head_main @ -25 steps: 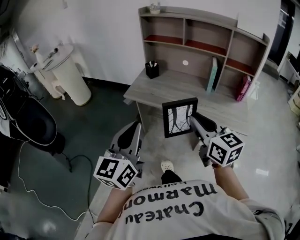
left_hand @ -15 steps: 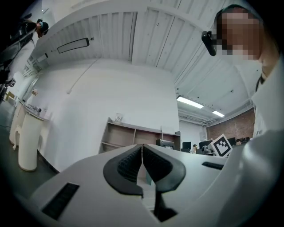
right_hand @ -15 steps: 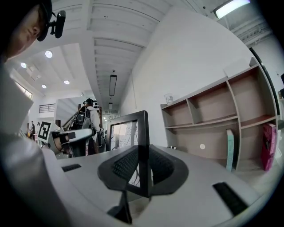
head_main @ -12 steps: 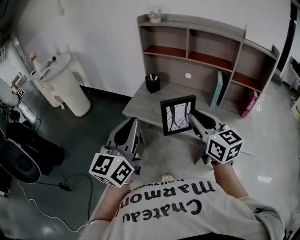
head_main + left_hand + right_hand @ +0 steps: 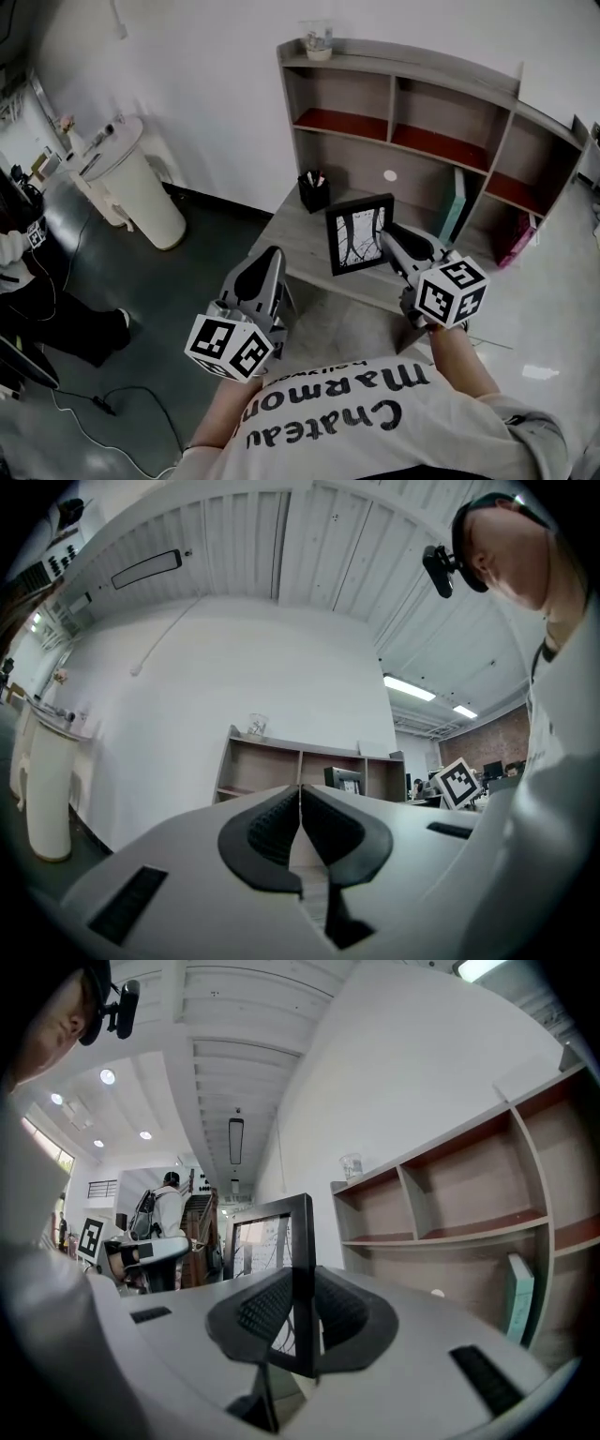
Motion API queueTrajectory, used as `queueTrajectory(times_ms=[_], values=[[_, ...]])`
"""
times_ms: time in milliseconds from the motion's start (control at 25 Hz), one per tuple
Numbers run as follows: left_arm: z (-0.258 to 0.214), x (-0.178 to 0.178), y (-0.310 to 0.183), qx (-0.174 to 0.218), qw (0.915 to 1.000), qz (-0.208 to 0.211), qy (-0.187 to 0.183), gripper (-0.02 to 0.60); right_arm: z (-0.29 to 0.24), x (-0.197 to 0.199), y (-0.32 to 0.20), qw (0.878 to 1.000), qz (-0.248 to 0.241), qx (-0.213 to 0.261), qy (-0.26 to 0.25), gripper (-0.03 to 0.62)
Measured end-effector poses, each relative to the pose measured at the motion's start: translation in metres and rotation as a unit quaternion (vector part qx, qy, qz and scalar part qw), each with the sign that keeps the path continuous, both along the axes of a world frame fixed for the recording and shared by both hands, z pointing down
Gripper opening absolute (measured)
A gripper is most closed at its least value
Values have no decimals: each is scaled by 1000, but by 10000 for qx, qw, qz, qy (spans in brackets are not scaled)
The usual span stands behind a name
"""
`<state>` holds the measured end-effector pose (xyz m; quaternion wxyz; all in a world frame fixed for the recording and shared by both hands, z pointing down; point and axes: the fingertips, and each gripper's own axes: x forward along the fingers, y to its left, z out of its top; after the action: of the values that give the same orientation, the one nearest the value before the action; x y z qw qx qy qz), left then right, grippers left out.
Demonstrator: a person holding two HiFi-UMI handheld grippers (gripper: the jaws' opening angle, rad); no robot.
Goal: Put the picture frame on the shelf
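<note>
Right gripper (image 5: pixel 387 242) jaws clamped on upright picture frame (image 5: pixel 356 234) edge, near shelf (image 5: pixel 395 103), left gripper (image 5: pixel 266 272) jaws pressed together, empty

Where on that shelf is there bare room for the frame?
On the shelf, the three red-floored upper compartments look bare. The desk also looks free between the pen cup and the upright teal book. Crowded: the lower right bay holds a pink item, and a glass stands on the top's left end.

You're holding your left gripper (image 5: pixel 270 258) low out front with its fingers (image 5: pixel 272 822) pressed together, and your right gripper (image 5: pixel 389 236) is sitting further forward, pinching the picture frame (image 5: pixel 359 234) by its edge.
</note>
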<state>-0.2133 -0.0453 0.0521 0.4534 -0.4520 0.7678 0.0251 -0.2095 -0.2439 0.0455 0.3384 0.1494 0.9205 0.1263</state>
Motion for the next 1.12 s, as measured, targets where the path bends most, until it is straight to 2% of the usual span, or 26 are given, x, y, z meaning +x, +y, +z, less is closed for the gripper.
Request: queueTrajectory(times_ms=[160,200,240,280,320,360,400,440,640,800,960,1120], values=[[-24,-29,-12,-9,9999,57,108,21,-30,-27,-6,10000,-5,78,32,80],[-21,-27,-10,-92,9994,122,313,21,-26,-23,-2,9998,30,20,206,80],[1,-12,-4,-288,9957,260,843,21,2,-3,5,9973,128,-174,700,80],[46,21,8,-609,9818,457,1742,21,57,38,17,9860,293,-517,1560,80],[99,68,25,-973,9532,644,2791,21,121,94,34,9608,478,-922,2572,80],[139,111,43,-1263,9195,762,3643,21,170,147,52,9299,623,-1253,3403,80],[158,140,57,-1426,8958,813,4130,21,193,182,66,9074,705,-1441,3884,80],[162,150,65,-1484,8860,825,4316,21,198,196,74,8977,738,-1515,4071,80],[163,127,60,-1669,8853,697,4284,21,202,170,69,8938,704,-1613,4124,80],[166,103,54,-1820,8803,644,4333,21,206,148,64,8870,711,-1741,4218,80],[165,64,38,-1868,8700,859,4480,21,207,120,56,8769,838,-1837,4362,80],[167,48,29,-1914,8728,1209,4324,21,201,111,56,8821,1052,-1888,4186,79]])
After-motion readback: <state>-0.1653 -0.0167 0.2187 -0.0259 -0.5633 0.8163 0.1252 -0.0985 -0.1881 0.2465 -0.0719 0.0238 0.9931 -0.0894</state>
